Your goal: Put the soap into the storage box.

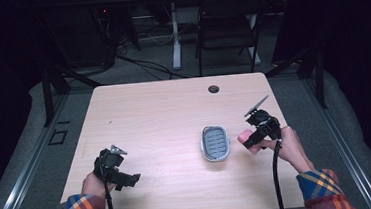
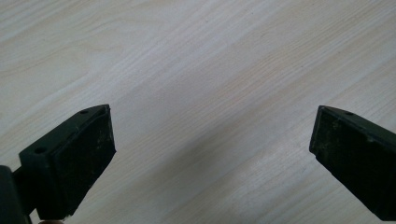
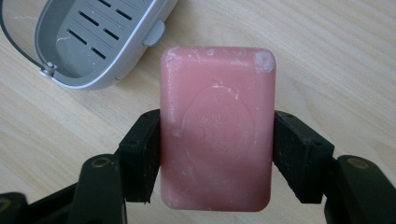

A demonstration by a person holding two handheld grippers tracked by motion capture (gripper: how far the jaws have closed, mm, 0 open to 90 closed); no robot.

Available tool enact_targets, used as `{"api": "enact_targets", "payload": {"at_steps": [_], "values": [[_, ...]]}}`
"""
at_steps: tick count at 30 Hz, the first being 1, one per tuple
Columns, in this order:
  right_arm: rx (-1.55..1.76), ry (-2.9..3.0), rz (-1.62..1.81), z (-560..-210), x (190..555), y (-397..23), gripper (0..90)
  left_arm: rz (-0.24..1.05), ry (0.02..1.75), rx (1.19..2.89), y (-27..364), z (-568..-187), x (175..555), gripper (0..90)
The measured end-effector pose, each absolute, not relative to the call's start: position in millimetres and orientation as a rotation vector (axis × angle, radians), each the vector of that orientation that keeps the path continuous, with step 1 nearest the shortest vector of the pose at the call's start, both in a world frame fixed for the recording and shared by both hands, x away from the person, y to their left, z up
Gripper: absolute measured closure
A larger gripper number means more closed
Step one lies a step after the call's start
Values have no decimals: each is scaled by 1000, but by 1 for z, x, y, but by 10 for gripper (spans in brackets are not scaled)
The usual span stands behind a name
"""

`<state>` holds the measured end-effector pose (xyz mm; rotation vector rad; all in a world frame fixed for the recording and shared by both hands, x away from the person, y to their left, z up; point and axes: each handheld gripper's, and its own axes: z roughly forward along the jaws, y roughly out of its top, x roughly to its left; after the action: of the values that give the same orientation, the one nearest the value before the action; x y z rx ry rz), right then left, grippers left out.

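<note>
My right tongs [image 3: 217, 154] clamp a pink soap bar [image 3: 217, 130] by its two long sides — its long axis runs straight out along the tongs, the far short end toward the grey soap dish [image 3: 100, 42]. In the high view the bar [image 1: 245, 139] sits just right of the dish [image 1: 215, 143], a narrow gap between them, near the tabletop's [image 1: 164, 116] right edge. The slotted dish lies lengthwise toward the far edge. My left tongs [image 2: 212, 140] stand wide with nothing between them, over bare wood — open room across the whole left half.
</note>
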<state>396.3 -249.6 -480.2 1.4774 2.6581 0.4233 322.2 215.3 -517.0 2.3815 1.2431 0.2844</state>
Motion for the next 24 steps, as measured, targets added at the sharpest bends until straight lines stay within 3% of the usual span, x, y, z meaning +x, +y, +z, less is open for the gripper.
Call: {"api": "enact_targets", "payload": {"at_steps": [24], "values": [[1424,2671,444,-463,405,-235,372,280,1242,2384,214,-517,323,2]]}}
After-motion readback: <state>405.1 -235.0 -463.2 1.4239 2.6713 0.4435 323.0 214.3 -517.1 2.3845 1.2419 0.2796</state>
